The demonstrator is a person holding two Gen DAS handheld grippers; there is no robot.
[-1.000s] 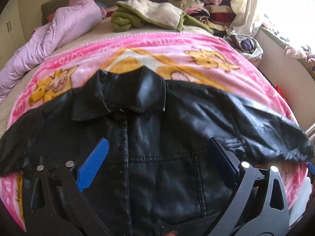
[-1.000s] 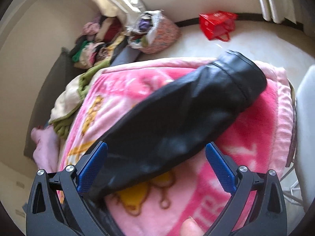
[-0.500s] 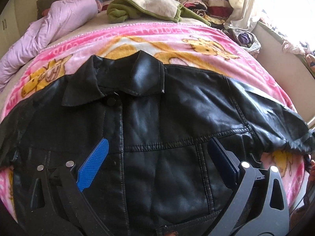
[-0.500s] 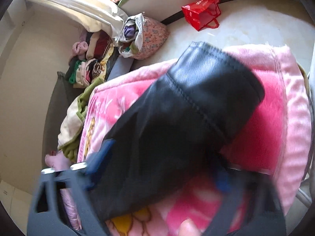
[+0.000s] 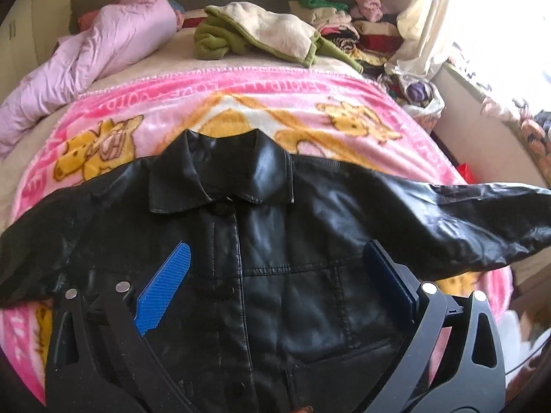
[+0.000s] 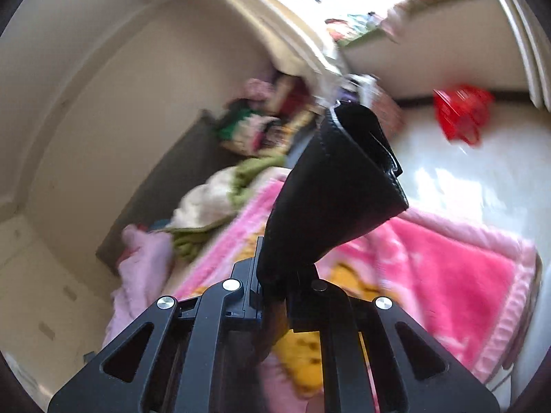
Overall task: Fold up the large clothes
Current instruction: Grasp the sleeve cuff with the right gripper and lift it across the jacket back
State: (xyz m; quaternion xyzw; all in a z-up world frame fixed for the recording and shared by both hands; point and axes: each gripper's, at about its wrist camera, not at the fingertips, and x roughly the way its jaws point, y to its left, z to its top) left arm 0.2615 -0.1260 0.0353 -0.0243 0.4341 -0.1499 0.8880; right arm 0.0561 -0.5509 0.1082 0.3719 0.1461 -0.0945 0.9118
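Clearly the right gripper (image 6: 286,275) is clamped tight on the sleeve (image 6: 337,186) of the black leather jacket (image 5: 275,258), the cuff standing up stiffly past the jaws. The left gripper (image 5: 275,282) hovers over the jacket's chest with its blue pads (image 5: 162,296) spread wide and nothing between them.

The jacket lies face up, collar (image 5: 220,179) away from the camera, on a pink blanket (image 5: 310,103) over the bed. It looks heavy, thick and smooth, likely to hold a bend but slip in a shallow pinch; seams, cuffs and hem should give the surest hold.

Only the left view shows the whole garment and the lifted sleeve (image 5: 465,227) held clear of the blanket; only the right view shows the grip itself and a red bag (image 6: 461,113) on the floor.
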